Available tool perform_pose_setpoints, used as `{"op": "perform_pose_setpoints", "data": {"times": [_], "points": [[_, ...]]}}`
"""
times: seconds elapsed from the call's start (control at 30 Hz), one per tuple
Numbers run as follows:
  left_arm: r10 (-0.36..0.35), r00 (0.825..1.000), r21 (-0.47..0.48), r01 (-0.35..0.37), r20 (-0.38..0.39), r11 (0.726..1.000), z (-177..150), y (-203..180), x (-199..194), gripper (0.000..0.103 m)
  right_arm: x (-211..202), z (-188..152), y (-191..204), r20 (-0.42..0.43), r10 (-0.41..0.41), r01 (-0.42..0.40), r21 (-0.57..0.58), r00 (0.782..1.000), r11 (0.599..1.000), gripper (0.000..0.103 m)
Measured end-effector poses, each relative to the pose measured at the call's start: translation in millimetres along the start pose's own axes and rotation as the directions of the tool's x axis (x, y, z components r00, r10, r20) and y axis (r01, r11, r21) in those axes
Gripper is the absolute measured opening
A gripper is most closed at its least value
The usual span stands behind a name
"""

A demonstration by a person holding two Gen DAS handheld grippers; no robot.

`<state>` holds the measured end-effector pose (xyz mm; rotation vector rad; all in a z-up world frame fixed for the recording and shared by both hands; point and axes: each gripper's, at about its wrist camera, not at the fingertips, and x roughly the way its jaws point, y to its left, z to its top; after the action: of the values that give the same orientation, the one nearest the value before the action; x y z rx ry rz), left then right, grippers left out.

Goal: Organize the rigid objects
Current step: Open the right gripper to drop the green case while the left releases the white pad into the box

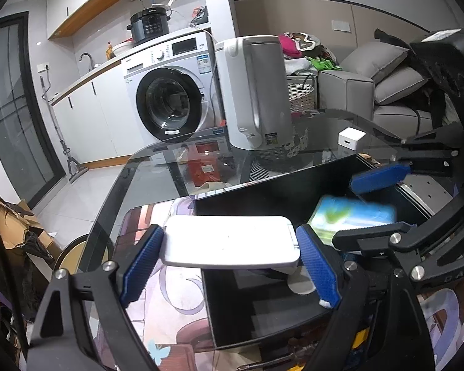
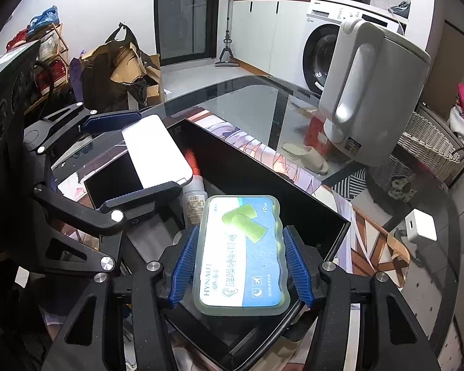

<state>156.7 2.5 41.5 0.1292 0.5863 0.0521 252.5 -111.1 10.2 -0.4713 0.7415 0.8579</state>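
Observation:
My left gripper (image 1: 232, 256) is shut on a flat white case (image 1: 229, 241), with a blue pad pressed against each short end. It holds the case level over the near-left corner of an open black box (image 1: 263, 194). In the right wrist view a blue-and-green earplug case (image 2: 241, 262) lies between the pads of my right gripper (image 2: 241, 232), above the box (image 2: 263, 167). In the left wrist view that case (image 1: 352, 219) is blurred and sits a little apart from the upper pad. A small white bottle (image 2: 195, 204) lies inside the box.
A tall white kettle (image 1: 253, 92) stands on the glass table beyond the box. A white charger cube (image 2: 420, 225) sits to the right of the box. A patterned mat (image 1: 170, 303) lies under the box. The table's rounded edge (image 1: 114, 191) runs close on the left.

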Motion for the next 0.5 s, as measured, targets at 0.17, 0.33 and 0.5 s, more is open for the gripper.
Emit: {"op": "perform_pose_setpoints", "data": {"times": [0.17, 0.33, 0.5], "points": [[-0.065, 0.998, -0.013, 0.065, -0.017, 0.998, 0.5, -1.7, -6.7, 0.091, -21.4, -5.7, 2.5, 0.086, -0.052, 0.05, 0.025, 0.995, 0.998, 0.088], [-0.11, 0.994, -0.002, 0.11, 0.001, 0.994, -2.2, -10.2, -28.1, 0.102, -53.0, -15.6, 2.5, 0.151, -0.083, 0.069, 0.094, 0.985, 0.993, 0.102], [-0.141, 0.99, -0.036, 0.142, 0.026, 0.989, -6.5, -8.5, -54.4, 0.103, -81.0, -32.3, 8.0, 0.181, -0.119, 0.089, 0.169, 0.976, 0.982, 0.102]]}}
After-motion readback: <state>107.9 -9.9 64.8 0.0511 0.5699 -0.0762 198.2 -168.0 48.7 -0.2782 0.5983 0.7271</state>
